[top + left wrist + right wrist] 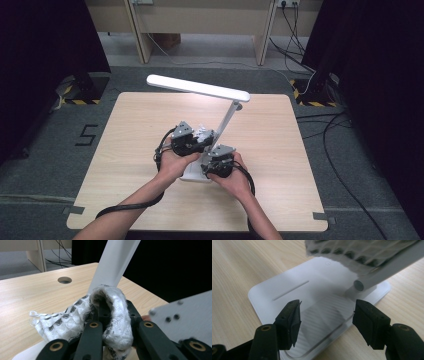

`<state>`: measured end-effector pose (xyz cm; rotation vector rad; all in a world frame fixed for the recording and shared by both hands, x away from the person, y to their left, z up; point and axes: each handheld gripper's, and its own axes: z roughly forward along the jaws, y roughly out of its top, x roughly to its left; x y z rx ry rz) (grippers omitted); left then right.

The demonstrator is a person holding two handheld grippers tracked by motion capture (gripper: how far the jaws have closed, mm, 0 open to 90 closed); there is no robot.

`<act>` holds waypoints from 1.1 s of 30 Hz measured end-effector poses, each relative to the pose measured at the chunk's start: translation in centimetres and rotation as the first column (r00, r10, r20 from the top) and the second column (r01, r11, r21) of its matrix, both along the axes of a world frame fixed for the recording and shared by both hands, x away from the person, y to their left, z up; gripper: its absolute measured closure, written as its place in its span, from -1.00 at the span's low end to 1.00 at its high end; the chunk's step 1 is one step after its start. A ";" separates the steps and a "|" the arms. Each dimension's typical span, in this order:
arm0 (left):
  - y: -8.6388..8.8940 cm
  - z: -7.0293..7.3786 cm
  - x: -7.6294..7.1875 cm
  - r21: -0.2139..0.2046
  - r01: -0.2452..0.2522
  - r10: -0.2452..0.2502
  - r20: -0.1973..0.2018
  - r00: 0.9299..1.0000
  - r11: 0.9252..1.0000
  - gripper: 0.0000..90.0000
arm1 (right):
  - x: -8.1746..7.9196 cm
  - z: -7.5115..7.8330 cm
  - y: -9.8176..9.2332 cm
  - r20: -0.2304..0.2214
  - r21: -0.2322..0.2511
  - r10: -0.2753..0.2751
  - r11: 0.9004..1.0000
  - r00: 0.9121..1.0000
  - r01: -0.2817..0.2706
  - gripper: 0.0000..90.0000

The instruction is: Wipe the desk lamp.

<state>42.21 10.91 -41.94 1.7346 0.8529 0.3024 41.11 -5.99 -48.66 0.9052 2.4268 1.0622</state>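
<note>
Forearms and hands are seen entering from the near edge of the worktop [125,125] in the high view, each holding a gripper near the middle. Left gripper [117,322] is pinched on a white cloth [75,320] with a dark check pattern; the cloth is bunched over and between the jaws and held against the slanted white arm of the desk lamp [200,89]. In the high view the left gripper [202,140] is seen just beside the lamp arm, above the lamp base [317,297]. Right gripper [325,320] is seen with jaws spread apart, nothing between them, hovering over the near end of the flat white lamp base; whether the base is touched cannot be told. In the high view the right gripper [207,167] sits at the near side of the base, toward the near edge of the worktop. Lamp base is set flat on the worktop around its middle, slightly toward the near edge; the arm rises tilted toward the far right, and the long lit head is held over the far half of the worktop. A round hole [64,280] is seen in the worktop in the left gripper view. Cables [300,40] are seen on the floor beyond the far right corner.
</note>
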 end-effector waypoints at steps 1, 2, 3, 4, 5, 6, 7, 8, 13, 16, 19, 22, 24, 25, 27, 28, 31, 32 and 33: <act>0.0 -0.1 0.0 0.003 -0.001 0.001 -0.004 1.000 1.000 0.76 | 0.0 0.1 -0.1 -0.001 0.001 0.001 1.000 1.000 -0.001 -0.14; 0.1 -0.1 -0.1 0.001 -0.001 0.001 -0.004 1.000 1.000 0.76 | 0.0 0.1 -0.2 -0.001 -0.001 -0.004 1.000 1.000 0.004 -0.14; 0.1 -0.2 -0.1 0.003 0.000 0.000 -0.006 1.000 1.000 0.76 | 0.0 0.2 -0.3 0.000 -0.002 -0.006 1.000 1.000 0.006 -0.14; 0.2 -0.3 -0.1 0.003 0.000 0.000 -0.008 1.000 1.000 0.76 | -0.1 0.2 -0.3 0.001 0.001 -0.009 1.000 1.000 0.009 -0.15; 0.3 -0.4 -0.2 0.003 0.000 0.000 -0.008 1.000 1.000 0.76 | -0.1 0.2 -0.4 0.006 0.000 -0.011 1.000 1.000 0.011 -0.15; 0.4 -0.4 -0.3 0.004 0.001 -0.001 -0.011 1.000 1.000 0.76 | -0.2 0.3 -0.5 0.015 0.000 -0.012 1.000 1.000 0.012 -0.15; 0.5 -0.5 -0.3 0.006 0.002 -0.002 -0.011 1.000 1.000 0.76 | -0.3 0.4 -0.5 0.026 -0.001 -0.011 1.000 1.000 0.011 -0.15; 0.7 -0.5 -0.4 0.005 0.002 -0.002 -0.014 1.000 1.000 0.76 | -0.3 0.5 -0.6 0.036 0.001 -0.009 1.000 0.999 0.009 -0.15; 1.8 -0.7 -0.6 0.015 -0.006 0.006 -0.017 1.000 1.000 0.75 | -0.8 1.2 -1.0 0.079 -0.006 -0.002 1.000 0.997 0.003 -0.16; 2.2 -1.0 -0.6 0.023 -0.011 0.012 -0.025 1.000 1.000 0.75 | -0.8 1.3 -1.2 0.083 -0.015 0.000 1.000 0.997 0.002 -0.16; 2.5 -1.1 -0.7 0.018 -0.013 0.014 -0.027 1.000 1.000 0.75 | -0.8 1.4 -1.2 0.082 -0.013 0.000 1.000 0.997 0.001 -0.16; 2.9 -1.3 -0.8 0.026 -0.010 0.011 -0.032 0.999 1.000 0.75 | -0.7 1.5 -1.3 0.083 -0.005 -0.004 1.000 0.997 0.005 -0.13; 3.1 -1.7 -1.1 0.035 -0.005 0.006 -0.036 0.999 0.999 0.75 | -0.6 1.8 -1.6 0.092 0.007 -0.019 1.000 0.996 0.018 -0.11; 3.2 -1.9 -1.2 0.043 -0.006 0.007 -0.038 0.999 0.999 0.75 | -0.5 1.9 -1.7 0.096 0.015 -0.024 1.000 0.995 0.023 -0.10; 3.4 -2.4 -1.5 0.051 -0.002 0.004 -0.045 0.999 0.999 0.75 | -0.4 2.3 -2.1 0.109 0.026 -0.039 0.999 0.993 0.036 -0.08; 3.5 -2.7 -1.6 0.051 -0.001 0.003 -0.047 0.999 0.999 0.75 | -0.3 2.7 -2.3 0.118 0.030 -0.050 0.998 0.992 0.047 -0.06; 3.7 -3.3 -2.0 0.062 0.003 0.001 -0.057 0.998 0.998 0.75 | -0.1 3.5 -2.8 0.134 0.043 -0.079 0.996 0.988 0.074 -0.02; 3.7 -3.6 -2.1 0.063 0.003 0.001 -0.064 0.998 0.998 0.75 | 0.0 3.7 -3.0 0.137 0.049 -0.094 0.995 0.986 0.088 -0.01; 3.7 -3.8 -2.3 0.073 0.007 -0.002 -0.066 0.998 0.997 0.75 | 0.1 4.0 -3.1 0.142 0.054 -0.103 0.994 0.984 0.096 -0.01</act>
